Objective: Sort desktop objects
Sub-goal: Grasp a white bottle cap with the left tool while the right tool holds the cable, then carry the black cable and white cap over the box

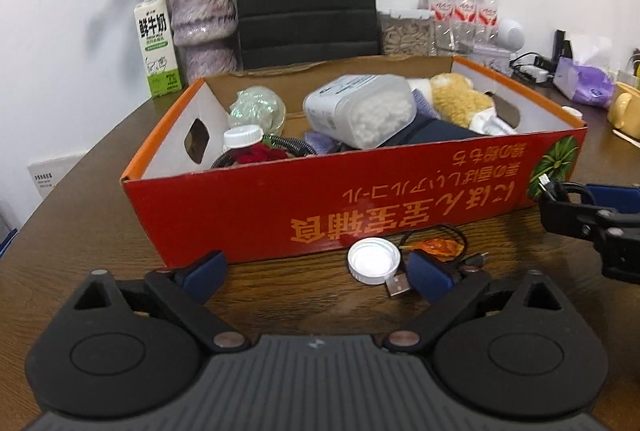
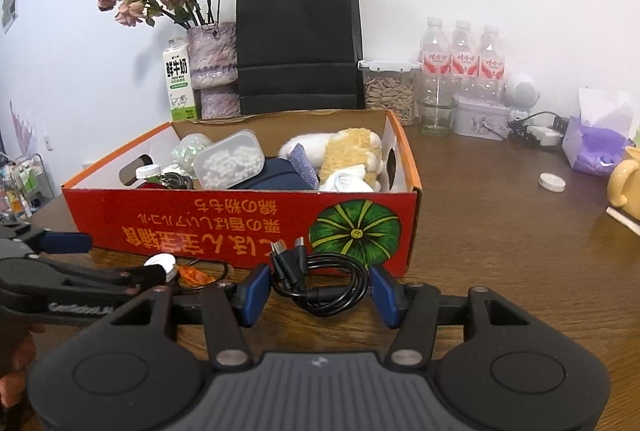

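- Table (image 1: 100,191), brown wood, fills both views under a white wall; red box (image 2: 240,227) sits mid-frame.
- Left gripper (image 1: 316,273), lower centre, spread wide near a white cap (image 1: 373,260).
- Right gripper (image 2: 320,291), lower centre, pinches a coiled black cable (image 2: 324,281).

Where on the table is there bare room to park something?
Most room: the table right of the red box, short of the white lid and yellow teapot. Crowded: the box's front, with bottle cap and cables, and along the back wall.
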{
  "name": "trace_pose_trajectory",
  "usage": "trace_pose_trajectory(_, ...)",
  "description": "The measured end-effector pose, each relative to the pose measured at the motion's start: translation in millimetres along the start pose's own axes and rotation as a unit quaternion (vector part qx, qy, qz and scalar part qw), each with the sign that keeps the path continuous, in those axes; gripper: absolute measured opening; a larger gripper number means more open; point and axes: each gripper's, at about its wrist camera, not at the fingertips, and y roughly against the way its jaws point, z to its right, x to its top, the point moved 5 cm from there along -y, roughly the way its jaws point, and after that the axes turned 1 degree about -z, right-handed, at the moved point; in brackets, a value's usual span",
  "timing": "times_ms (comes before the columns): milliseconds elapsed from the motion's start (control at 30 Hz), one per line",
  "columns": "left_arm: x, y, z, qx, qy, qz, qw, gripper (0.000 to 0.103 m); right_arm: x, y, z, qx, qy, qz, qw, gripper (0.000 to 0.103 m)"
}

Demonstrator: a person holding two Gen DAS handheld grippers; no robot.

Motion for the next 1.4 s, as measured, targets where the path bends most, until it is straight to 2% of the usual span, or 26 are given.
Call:
trace_pose_trajectory(333, 2, -5, -1, -0.023, 0.027, -0.009, 0.9993, 0.082, -4, -1, 4, 0.003, -0.014, 0.003, 1.0, 0.053)
trace_pose_trajectory(400, 2, -9, 1, -0.027, 0.028, -0.017, 0.9991, 0.073, -5, -1, 5, 0.003, -0.018, 0.002, 1.0, 0.053)
trace_pose_trajectory(433, 2, -9, 1, -0.028, 0.031, -0.016, 0.999, 0.072, -4, -1, 5, 0.003, -0.018, 0.002, 1.0, 0.053)
trace_pose_trajectory(500, 3, -9, 3, -0.032, 0.032, -0.017, 0.9988, 0.06, -4, -1, 5, 0.002, -0.016, 0.003, 1.0, 0.053)
trace_pose_trajectory(567, 2, -9, 4, -0.023, 0.028, -0.016, 0.9992, 0.054, -5, -1, 4, 0.002, -0.014, 0.004, 1.0, 0.053)
trace_pose_trajectory(633, 1, -8, 4, -0.024, 0.028, -0.013, 0.9992, 0.045, -5, -1, 4, 0.002, -0.013, 0.004, 1.0, 0.053)
trace_pose_trajectory(700, 0, -6, 4, -0.026, 0.027, -0.011, 0.9992, 0.03, -5, -1, 4, 0.005, -0.015, 0.002, 1.0, 0.053)
trace_pose_trajectory(1067, -6, 9, 2, -0.032, 0.03, 0.004, 0.9991, 0.029, -7, 4, 3, 0.018, -0.022, 0.009, 1.0, 0.053)
trace_pose_trajectory(1267, -4, 33, -10, -0.035, 0.034, 0.03, 0.9984, 0.029, -2, 22, -9, 0.03, -0.003, 0.044, 0.999, 0.053)
trace_pose_trajectory(1400, 10, 49, -20, -0.041, 0.042, 0.057, 0.9966, 0.029, 11, 32, -14, 0.035, -0.006, 0.067, 0.997, 0.053)
